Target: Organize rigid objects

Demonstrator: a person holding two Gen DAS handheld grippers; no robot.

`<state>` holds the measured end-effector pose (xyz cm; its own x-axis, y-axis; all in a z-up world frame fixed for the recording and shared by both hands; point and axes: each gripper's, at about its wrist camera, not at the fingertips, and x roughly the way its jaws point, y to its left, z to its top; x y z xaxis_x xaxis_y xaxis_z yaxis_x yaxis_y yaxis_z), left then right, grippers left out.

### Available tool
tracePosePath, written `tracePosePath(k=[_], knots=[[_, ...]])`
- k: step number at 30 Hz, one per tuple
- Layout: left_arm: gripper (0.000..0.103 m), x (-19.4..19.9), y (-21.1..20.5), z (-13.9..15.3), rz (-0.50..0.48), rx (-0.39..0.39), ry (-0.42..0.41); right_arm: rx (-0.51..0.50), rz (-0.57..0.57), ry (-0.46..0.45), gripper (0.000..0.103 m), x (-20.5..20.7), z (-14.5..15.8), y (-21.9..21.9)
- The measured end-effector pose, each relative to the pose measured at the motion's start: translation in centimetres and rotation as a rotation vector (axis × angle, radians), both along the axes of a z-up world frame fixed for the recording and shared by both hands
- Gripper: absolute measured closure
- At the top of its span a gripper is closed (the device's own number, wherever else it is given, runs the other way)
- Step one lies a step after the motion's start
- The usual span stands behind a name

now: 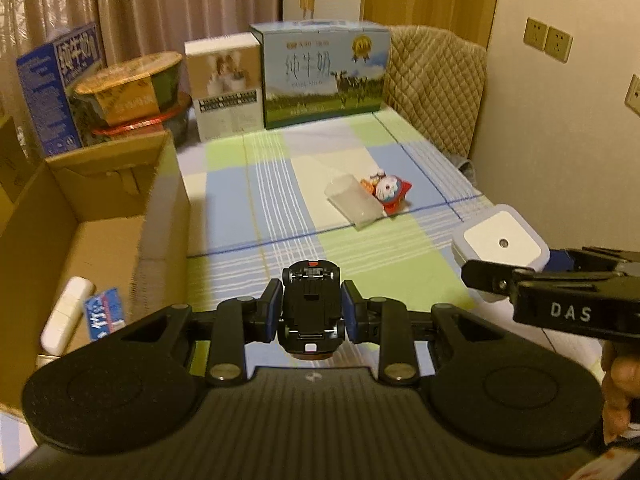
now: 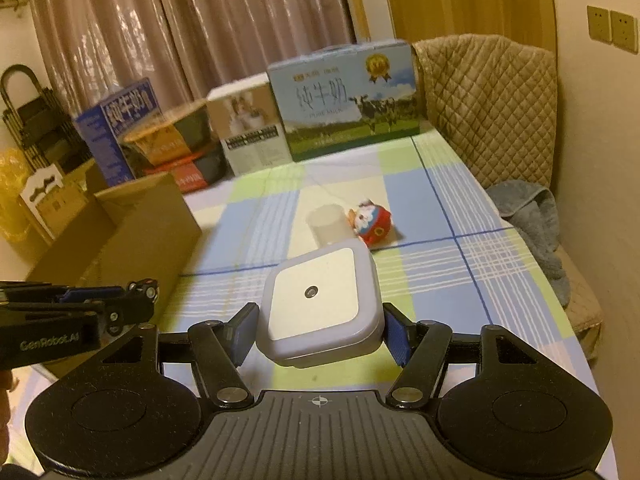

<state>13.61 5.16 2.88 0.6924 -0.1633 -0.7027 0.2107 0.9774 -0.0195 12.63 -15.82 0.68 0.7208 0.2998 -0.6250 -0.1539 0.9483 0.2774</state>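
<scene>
from the left wrist, the left gripper [image 1: 311,309] is closed on a black toy car [image 1: 311,300], held by its hard flanks, likely light, beside the cardboard box [image 1: 120,248]. from the right wrist, the right gripper [image 2: 320,330] pinches a white square plug-in light [image 2: 320,312] across its smooth, probably slippery sides, above the worktop [image 2: 440,280].

milk carton [image 1: 325,74], curtains [image 2: 160,20], grey towel [image 2: 532,212]

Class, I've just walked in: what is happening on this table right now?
A person is tidying with two handheld grippers. The left gripper is shut on a black toy car, beside an open cardboard box. The right gripper is shut on a white square night light. A clear plastic cup and a red figurine lie on the checked tablecloth.
</scene>
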Motion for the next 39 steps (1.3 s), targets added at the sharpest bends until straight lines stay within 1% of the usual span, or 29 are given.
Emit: tracePosePath(k=[5, 10, 18, 22, 31, 35, 39], knots=[[0.077, -1.6, 1.3, 2.2, 0.012, -0.001, -0.038, -0.002, 0.018, -0.024, 0.041, -1.6, 2.1, 1.3], [0.077, -2.9, 2.9, 3.7, 0.034, 0.0, -0.066, -0.015, 0.059, -0.056, 0.041, -3.0, 3.9, 3.3], [0.077, -4.6, 6.8, 5.7, 0.074, -0.006, -0.093, -0.007, 0.131, -0.075, 0.041, -3.7, 5.3, 7.0], [0.077, -5.1, 9.8, 6.4, 0.109, 0.02, -0.102, 0.002, 0.173, -0.083, 0.041, -3.8, 5.9, 9.1], [0.077, -5.5, 16.5, 6.4, 0.182, 0.075, -0.079, 0.025, 0.282, -0.077, 0.041, -2.0, 6.7, 15.0], [0.077, -5.0, 18.8, 6.0, 0.206, 0.083, -0.068, 0.036, 0.333, -0.069, 0.041, -0.8, 6.6, 17.7], [0.077, -4.3, 20.9, 5.2, 0.222, 0.084, -0.045, 0.021, 0.379, -0.065, 0.041, 0.3, 6.2, 20.5]])
